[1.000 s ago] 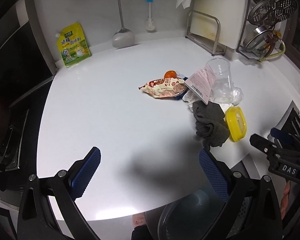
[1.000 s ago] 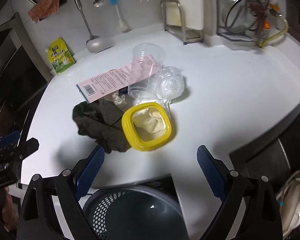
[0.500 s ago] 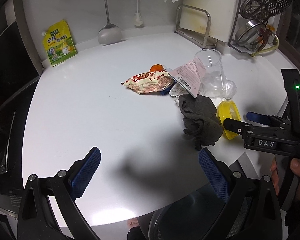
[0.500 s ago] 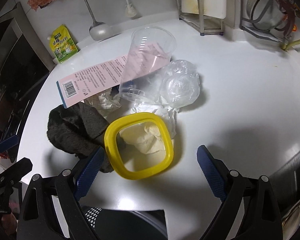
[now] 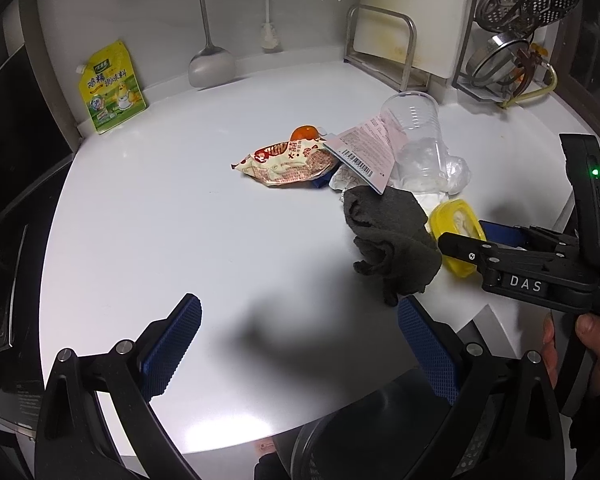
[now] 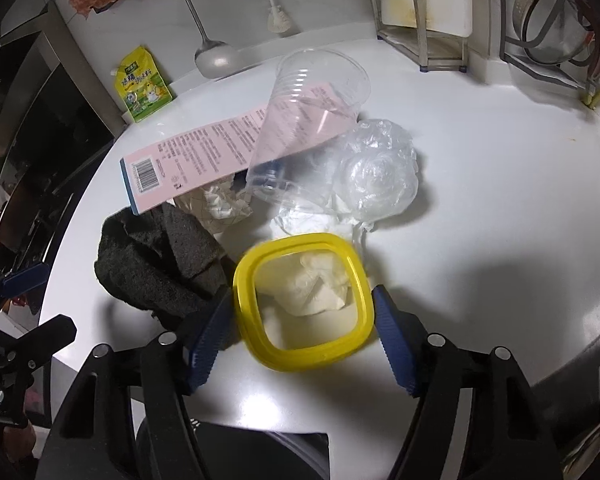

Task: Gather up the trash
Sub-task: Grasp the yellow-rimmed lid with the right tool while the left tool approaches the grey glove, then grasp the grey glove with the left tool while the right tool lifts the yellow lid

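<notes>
Trash lies bunched on the white counter (image 5: pixel 180 220): a red snack wrapper (image 5: pixel 288 162), a pink barcoded leaflet (image 6: pixel 204 152), a clear plastic cup (image 6: pixel 312 100), a crumpled clear bag (image 6: pixel 376 172), a dark grey cloth (image 6: pixel 156 256) and a yellow-rimmed lid (image 6: pixel 300 354) over white tissue. My right gripper (image 6: pixel 300 300) straddles the lid. Its jaws are closing, with both blue pads against the lid's sides and the lid blurred. It is also visible in the left wrist view (image 5: pixel 472 240), held in a hand. My left gripper (image 5: pixel 300 308) hangs open and empty above bare counter, to the left of the cloth.
A dark bin (image 6: pixel 236 452) sits below the counter's front edge. A yellow-green seasoning pouch (image 5: pixel 112 88), a ladle (image 5: pixel 210 64), a cutting-board rack (image 5: pixel 384 48) and a dish rack (image 5: pixel 516 40) line the back. A stove (image 5: pixel 4 272) borders the left.
My right gripper came forward and down onto the yellow lid, and its jaws narrowed from wide open to touching the lid's sides. The left gripper drifted slightly and stays open.
</notes>
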Demonstrator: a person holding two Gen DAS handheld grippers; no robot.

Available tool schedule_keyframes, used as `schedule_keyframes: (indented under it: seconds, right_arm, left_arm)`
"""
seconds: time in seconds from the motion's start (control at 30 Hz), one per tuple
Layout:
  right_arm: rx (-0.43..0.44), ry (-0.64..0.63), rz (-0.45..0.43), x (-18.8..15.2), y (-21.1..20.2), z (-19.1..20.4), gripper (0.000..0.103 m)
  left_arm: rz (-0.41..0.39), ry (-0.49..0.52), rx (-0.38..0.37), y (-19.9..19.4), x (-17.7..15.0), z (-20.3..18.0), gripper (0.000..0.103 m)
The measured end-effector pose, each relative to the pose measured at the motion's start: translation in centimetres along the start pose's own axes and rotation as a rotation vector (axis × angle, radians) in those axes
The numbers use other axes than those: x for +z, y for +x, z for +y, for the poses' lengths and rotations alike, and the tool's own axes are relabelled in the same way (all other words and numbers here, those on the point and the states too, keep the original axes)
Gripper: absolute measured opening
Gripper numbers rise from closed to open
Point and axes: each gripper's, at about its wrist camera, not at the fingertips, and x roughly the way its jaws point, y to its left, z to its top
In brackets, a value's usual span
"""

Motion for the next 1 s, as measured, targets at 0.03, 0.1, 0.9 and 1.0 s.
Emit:
schedule_keyframes:
  seconds: [0.03, 0.1, 0.9, 1.0]
  right_arm:
    - [0.003, 0.007, -0.01, -0.2, -0.3, -0.1, 0.068]
    - [-0.004, 0.022, -0.027, -0.5, -1.0, -0.4, 0.067]
    - [-0.104, 0.301, -0.125, -9.4, -10.1, -3.6, 0.067]
    - [-0.115, 0.312, -0.132, -10.1, -10.8, -3.6, 0.067]
  left_arm:
    - [-0.002, 0.0, -0.004, 0.0, 0.0, -0.1, 0.097]
    - [-0.01, 0.0, -0.015, 0.2, 0.1, -0.5, 0.097]
    - [-0.057, -0.061, -0.067, 5.3, 1.3, -5.4, 0.063]
    - [-0.067, -0.063, -0.086, 5.0, 1.1, -5.5, 0.05]
